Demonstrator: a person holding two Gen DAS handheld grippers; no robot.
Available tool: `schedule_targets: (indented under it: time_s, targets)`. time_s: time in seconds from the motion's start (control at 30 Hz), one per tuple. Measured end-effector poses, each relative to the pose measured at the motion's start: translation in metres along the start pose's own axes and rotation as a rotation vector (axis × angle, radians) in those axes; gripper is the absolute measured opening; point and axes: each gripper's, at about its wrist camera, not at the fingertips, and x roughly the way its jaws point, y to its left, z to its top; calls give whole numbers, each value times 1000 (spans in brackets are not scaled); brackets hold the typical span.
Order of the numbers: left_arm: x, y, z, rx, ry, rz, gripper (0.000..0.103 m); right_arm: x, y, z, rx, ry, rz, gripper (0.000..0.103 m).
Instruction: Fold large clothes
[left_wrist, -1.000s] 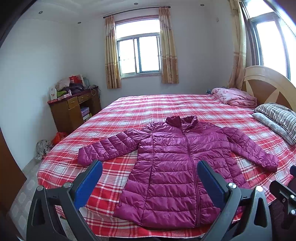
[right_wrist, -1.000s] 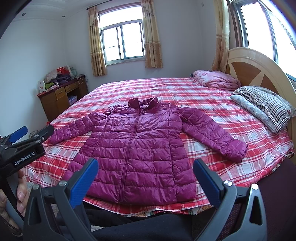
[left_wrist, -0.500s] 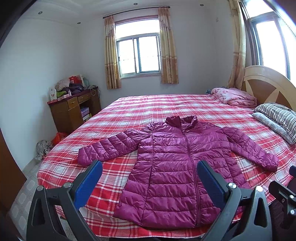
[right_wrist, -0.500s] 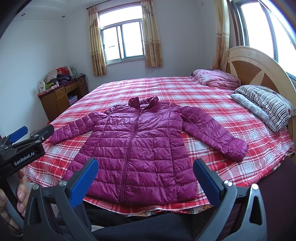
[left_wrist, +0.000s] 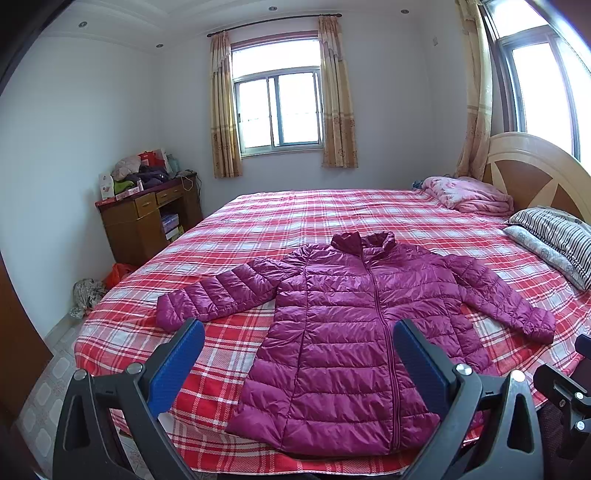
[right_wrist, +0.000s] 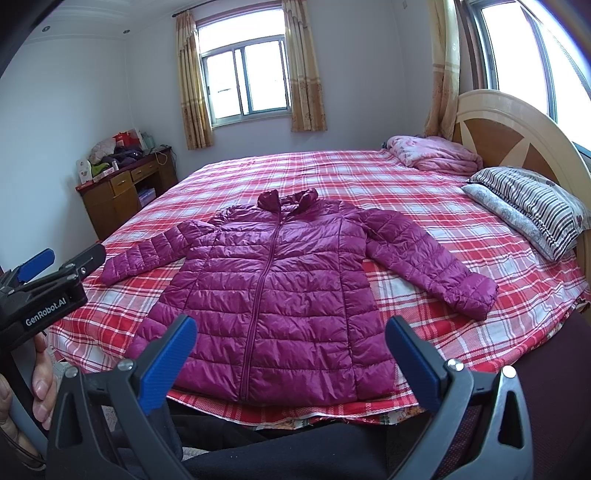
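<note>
A magenta quilted puffer jacket (left_wrist: 354, 332) lies flat and zipped on the red plaid bed (left_wrist: 332, 214), sleeves spread to both sides, hem at the near edge. It also shows in the right wrist view (right_wrist: 280, 291). My left gripper (left_wrist: 299, 347) is open and empty, held in the air short of the hem. My right gripper (right_wrist: 291, 347) is open and empty too, above the hem. The left gripper also shows at the left edge of the right wrist view (right_wrist: 48, 273).
A wooden headboard (right_wrist: 517, 136), striped pillows (right_wrist: 532, 206) and a folded pink blanket (right_wrist: 436, 153) are at the right of the bed. A cluttered wooden desk (left_wrist: 147, 218) stands by the left wall. Tiled floor lies left of the bed.
</note>
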Motion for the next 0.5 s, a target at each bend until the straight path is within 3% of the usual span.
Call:
schedule_targets:
  time_s: [0.5]
  targets:
    - [0,2,0,0,-1,-1,102,1,0,-2,1,3,0,103]
